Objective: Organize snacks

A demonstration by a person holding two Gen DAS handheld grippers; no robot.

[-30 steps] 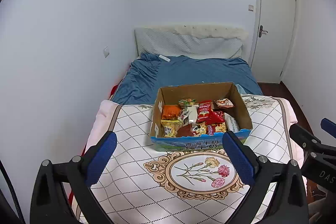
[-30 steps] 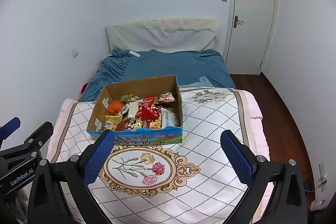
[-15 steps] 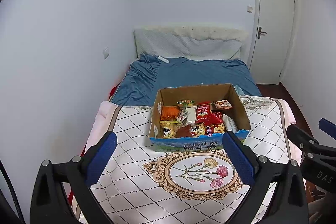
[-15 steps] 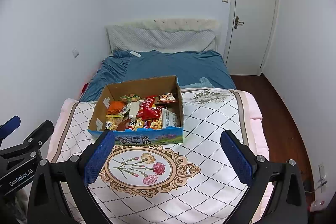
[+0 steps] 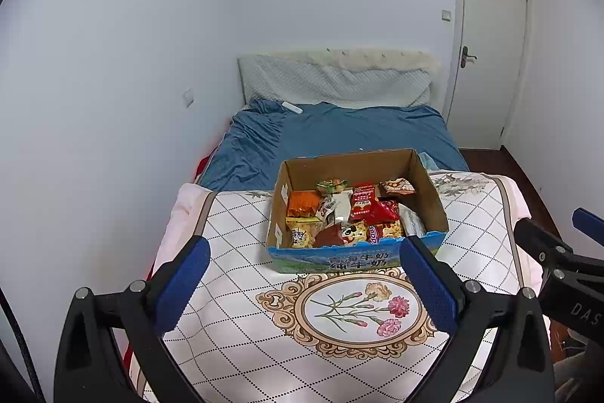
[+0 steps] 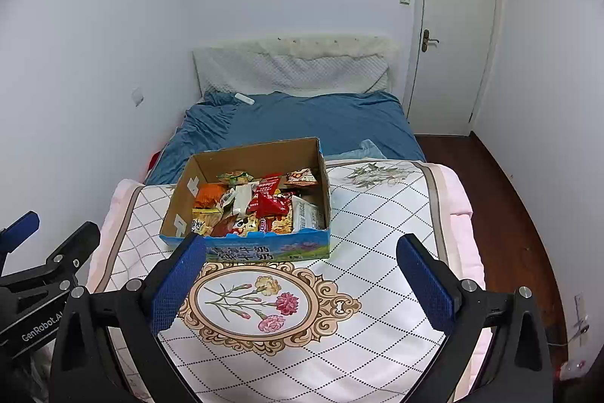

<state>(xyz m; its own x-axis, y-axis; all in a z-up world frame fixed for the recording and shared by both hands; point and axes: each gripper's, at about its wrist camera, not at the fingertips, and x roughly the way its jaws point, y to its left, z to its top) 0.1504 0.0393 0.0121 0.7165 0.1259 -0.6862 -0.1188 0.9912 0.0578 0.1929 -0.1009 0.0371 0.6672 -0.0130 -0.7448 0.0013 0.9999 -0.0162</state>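
- I can't read most of the wrappers in the cardboard box [image 5: 356, 210]; the packets overlap, and the ones underneath are hidden.
- The box's near wall blocks the lower edge of the front packets, and in the right wrist view my left finger covers the box's near left corner.
- My left gripper [image 5: 304, 289] has its blue fingers spread wide with nothing between them, short of the box.
- My right gripper [image 6: 302, 284] is likewise spread wide and empty, also short of the box; only part of it shows at the edge of the left wrist view.
- The box sits open-topped on the patterned quilt [image 5: 234, 323], just behind the flower medallion [image 5: 358, 306], with blue printing on its near side.
- Inside I make out an orange packet [image 5: 302, 203] by the box's left wall, red packets [image 5: 372, 206] mid-box, and a white packet [image 6: 306, 212] by the right wall.
- Behind the box lies a blue bedsheet [image 5: 339, 135].
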